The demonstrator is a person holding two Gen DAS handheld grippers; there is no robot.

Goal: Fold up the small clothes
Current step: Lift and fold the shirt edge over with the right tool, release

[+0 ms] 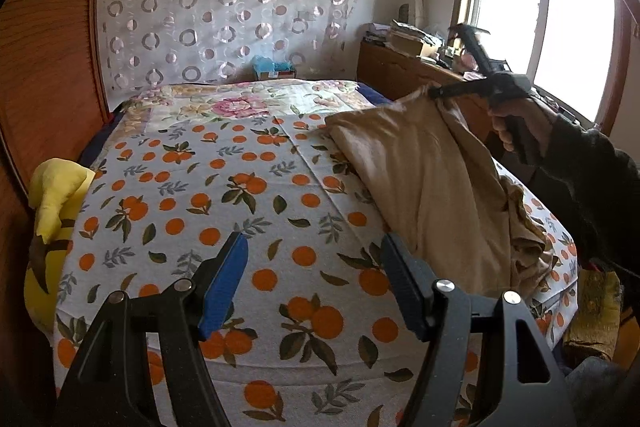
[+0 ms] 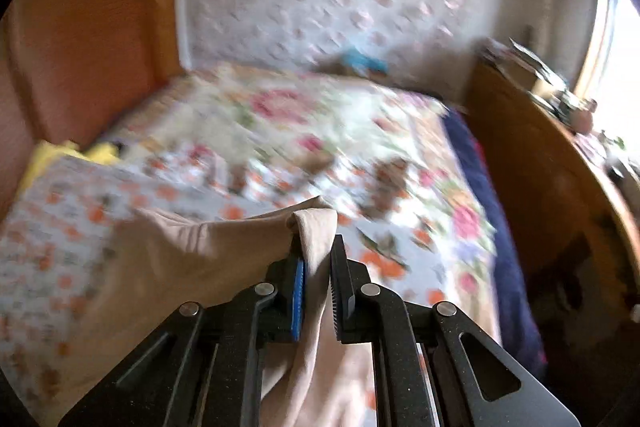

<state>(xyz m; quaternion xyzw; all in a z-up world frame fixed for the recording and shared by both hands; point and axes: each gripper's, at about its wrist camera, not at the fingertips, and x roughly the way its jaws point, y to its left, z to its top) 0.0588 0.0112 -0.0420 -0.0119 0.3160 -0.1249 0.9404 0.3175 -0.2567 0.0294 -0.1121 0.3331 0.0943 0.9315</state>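
Beige garment (image 1: 436,187): 1 corner pinched by right gripper (image 2: 318,263), lifted off bed (image 1: 240,211); slopes toward nearer left gripper (image 1: 316,283), fingers spread, empty.

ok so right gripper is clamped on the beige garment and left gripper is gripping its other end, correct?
Not quite. The right gripper is clamped on the beige garment, but the left gripper is open and empty over the orange-print bedspread, as the left wrist view shows.
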